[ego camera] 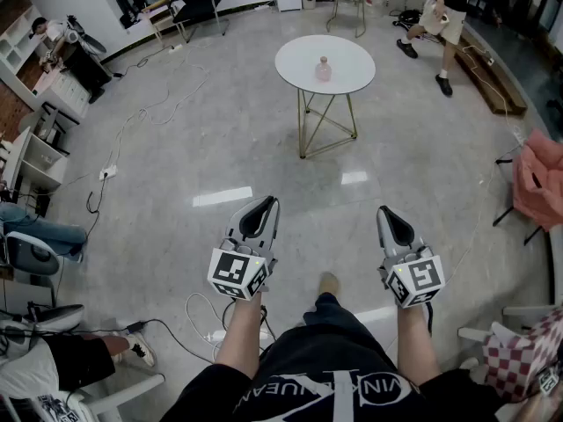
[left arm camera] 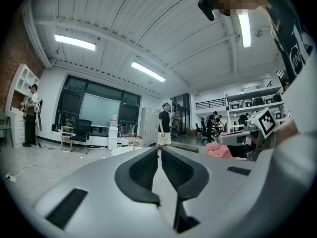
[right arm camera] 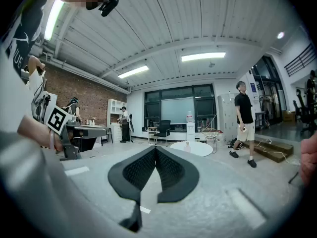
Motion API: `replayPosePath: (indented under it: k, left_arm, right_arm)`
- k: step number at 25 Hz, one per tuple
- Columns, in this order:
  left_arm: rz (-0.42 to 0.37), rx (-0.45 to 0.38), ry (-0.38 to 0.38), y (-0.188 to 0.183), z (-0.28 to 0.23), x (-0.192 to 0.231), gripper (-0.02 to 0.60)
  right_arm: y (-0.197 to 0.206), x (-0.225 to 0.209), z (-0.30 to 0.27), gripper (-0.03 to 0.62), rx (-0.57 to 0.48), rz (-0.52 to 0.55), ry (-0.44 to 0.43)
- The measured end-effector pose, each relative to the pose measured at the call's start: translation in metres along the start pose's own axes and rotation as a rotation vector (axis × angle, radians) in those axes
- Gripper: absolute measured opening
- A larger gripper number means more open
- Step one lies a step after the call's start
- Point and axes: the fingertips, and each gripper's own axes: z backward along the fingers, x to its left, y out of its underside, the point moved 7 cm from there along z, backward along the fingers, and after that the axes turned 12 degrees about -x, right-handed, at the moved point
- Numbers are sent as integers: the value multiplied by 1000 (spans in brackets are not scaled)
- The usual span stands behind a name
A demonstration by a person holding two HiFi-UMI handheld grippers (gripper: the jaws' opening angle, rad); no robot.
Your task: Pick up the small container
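Jaws, head view: both pairs are pressed together and empty. The left gripper [ego camera: 264,202] and right gripper [ego camera: 387,211] are level, side by side and apart.
Small container, head view: the small container [ego camera: 324,69] is pink and stands upright near the middle of the round white table [ego camera: 352,55], well ahead of both tips and between their lines.
Open room, head view: bare grey floor [ego camera: 264,148] runs from the tips to the table legs. Cables [ego camera: 145,111] trail ahead-left, and a pink-draped chair [ego camera: 538,183] sits out to the right.
Jaws, left gripper view: the tips of the left gripper [left arm camera: 159,148] meet with nothing between them. The table [left arm camera: 126,151] edge shows just left of the tips, far beyond.
Jaws, right gripper view: the right gripper [right arm camera: 155,148] is closed on nothing.
Small container, right gripper view: the small container [right arm camera: 187,146] stands on the table [right arm camera: 198,148], beyond the tips and slightly right.
Edges, right gripper view: a person [right arm camera: 243,118] is farther right, clear of the table rim.
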Motion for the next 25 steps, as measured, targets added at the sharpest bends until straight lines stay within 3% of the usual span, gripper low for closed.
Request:
replayPosePath:
  k: [12,25]
  left_arm:
    - [0,40,-38,17,-82,38,28]
    - [1,30,-123,27,-133,51,28]
  right_arm:
    - [15,-55,-84,6,27,-23,-34]
    - [27,-111,-123,6,33,-48,-73]
